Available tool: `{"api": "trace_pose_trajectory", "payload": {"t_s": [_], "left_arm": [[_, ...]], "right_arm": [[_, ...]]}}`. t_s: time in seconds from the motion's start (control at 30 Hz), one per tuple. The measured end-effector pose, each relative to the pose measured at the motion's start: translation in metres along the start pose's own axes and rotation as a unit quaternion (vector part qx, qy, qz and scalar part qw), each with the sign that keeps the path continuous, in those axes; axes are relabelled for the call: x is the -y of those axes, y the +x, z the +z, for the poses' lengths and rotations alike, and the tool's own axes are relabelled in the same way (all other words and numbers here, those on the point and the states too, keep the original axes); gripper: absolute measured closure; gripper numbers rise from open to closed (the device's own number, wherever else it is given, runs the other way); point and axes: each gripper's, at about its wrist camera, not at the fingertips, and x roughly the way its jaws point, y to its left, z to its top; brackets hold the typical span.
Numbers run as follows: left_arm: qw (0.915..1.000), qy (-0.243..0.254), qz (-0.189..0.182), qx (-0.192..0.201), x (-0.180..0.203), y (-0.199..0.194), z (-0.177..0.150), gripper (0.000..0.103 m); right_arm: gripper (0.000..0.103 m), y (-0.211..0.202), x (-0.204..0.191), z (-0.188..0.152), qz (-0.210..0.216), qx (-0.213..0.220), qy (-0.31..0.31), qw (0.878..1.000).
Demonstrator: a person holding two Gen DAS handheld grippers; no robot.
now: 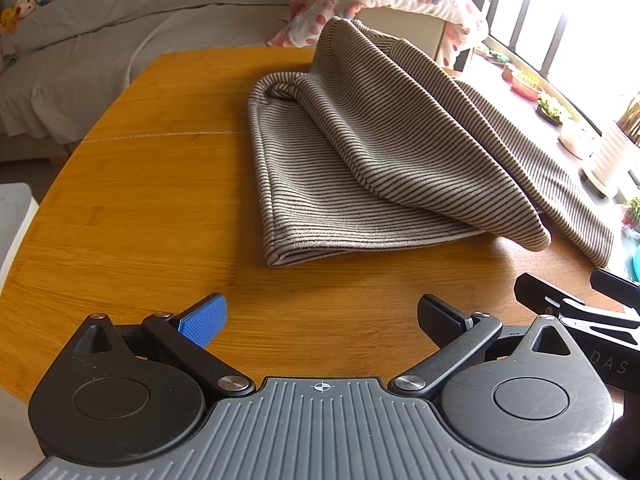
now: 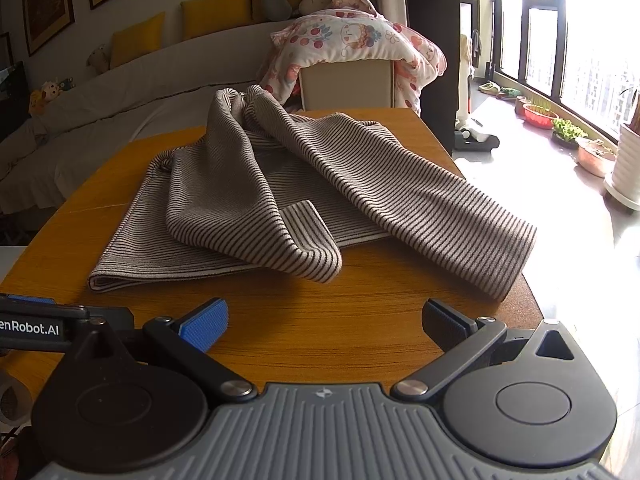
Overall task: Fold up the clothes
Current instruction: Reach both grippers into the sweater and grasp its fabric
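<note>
A beige garment with thin dark stripes [image 1: 360, 152] lies on the wooden table [image 1: 140, 200], its body flat and both sleeves draped loosely over it toward the near edge. In the right wrist view the same striped garment [image 2: 248, 184] shows one sleeve bunched in the middle and the other stretched out to the right. My left gripper [image 1: 320, 320] hovers open above bare wood, short of the garment's near hem, nothing between its fingers. My right gripper [image 2: 324, 324] is likewise open and empty, just in front of the sleeve ends. The right gripper's black body [image 1: 580, 312] shows at the right in the left wrist view.
A grey-covered sofa [image 2: 120, 92] with yellow cushions and soft toys runs behind the table. A floral quilt [image 2: 352, 40] drapes over a box at the far edge. Plant pots [image 2: 592, 152] line the floor by the windows on the right. The table's right edge [image 2: 520, 280] is close.
</note>
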Motion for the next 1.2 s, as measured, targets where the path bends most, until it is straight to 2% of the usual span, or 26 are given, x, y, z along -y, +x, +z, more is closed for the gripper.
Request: {"api": "trace_pose_trajectory", "payload": {"t_s": [0.33,0.5,0.67,0.73,0.87,1.0,1.1,1.2], "left_arm": [[1.0000,-0.003,0.001,-0.004,-0.002,0.000,0.001,0.000],[0.9995,-0.009,-0.031,0.004,-0.007,0.003,0.018,0.000],[0.9978,-0.014,-0.064,0.012,-0.011,0.005,0.035,0.000],[0.9946,-0.017,-0.100,0.023,-0.015,0.011,0.050,0.000],[0.9885,-0.026,-0.147,0.022,-0.025,0.035,0.078,0.000],[0.9817,-0.053,-0.181,-0.024,-0.035,0.078,0.099,0.000],[0.9804,-0.057,-0.189,-0.009,-0.041,0.084,0.103,0.000],[0.9773,-0.050,-0.206,0.005,-0.044,0.085,0.097,0.000]], "right_arm": [[0.000,0.001,0.004,0.000,0.003,-0.002,-0.002,1.000],[0.000,0.001,0.006,0.003,0.006,0.000,-0.004,1.000],[0.000,0.005,0.021,0.026,0.024,0.016,0.018,0.999],[0.000,0.011,0.030,0.042,0.028,0.025,0.038,0.999],[0.000,0.038,0.045,0.076,0.050,0.028,0.079,0.995],[0.000,0.087,0.051,0.103,0.098,0.008,0.126,0.987],[0.000,0.123,0.052,0.113,0.137,-0.006,0.163,0.977],[0.000,0.141,0.045,0.109,0.141,-0.008,0.179,0.974]]}}
